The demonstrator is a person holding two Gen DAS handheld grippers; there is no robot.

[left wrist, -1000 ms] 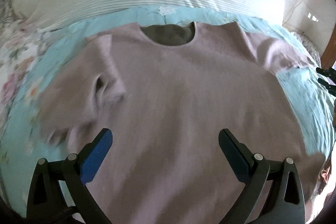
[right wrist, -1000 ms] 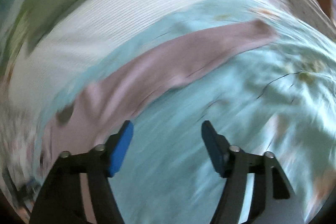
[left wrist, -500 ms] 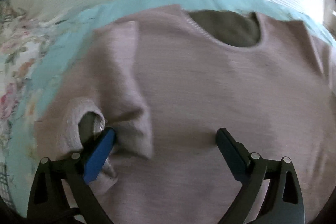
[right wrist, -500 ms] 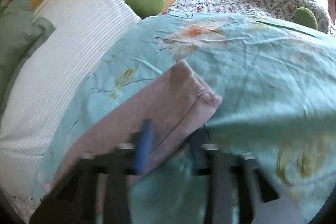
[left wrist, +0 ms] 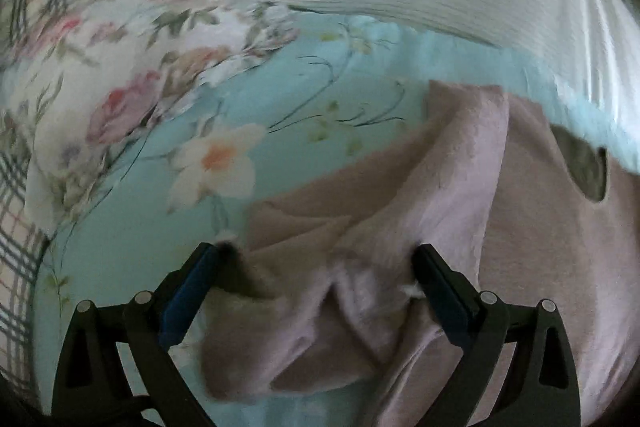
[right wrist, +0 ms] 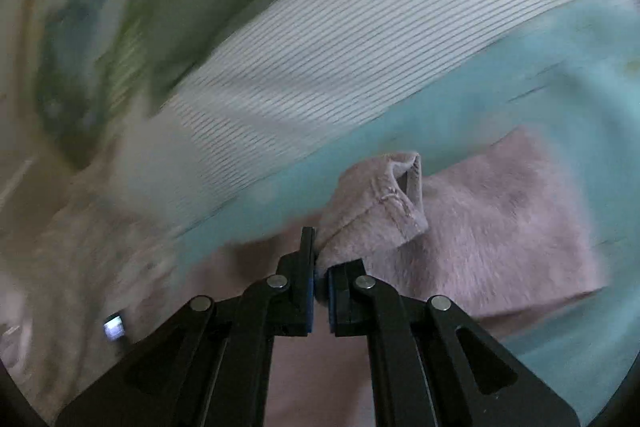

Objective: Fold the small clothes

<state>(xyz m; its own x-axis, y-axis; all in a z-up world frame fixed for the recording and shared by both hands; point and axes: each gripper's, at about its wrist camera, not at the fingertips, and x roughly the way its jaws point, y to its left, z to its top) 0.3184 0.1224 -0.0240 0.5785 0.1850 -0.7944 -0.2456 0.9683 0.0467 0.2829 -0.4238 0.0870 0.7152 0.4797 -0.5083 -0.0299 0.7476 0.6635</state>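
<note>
dim, motion-blurred, fisheye-warped edges

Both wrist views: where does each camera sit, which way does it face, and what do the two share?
Left wrist: on the left gripper, looking down along its open fingers at the pink top's sleeve lying between them on the blue quilt; only the fingers show.
Right wrist: on the right gripper, facing the striped pillow; its fingers are shut on the other sleeve's cuff.
Shared: the pink top, blue quilt and striped pillow. No hand shows.
</note>
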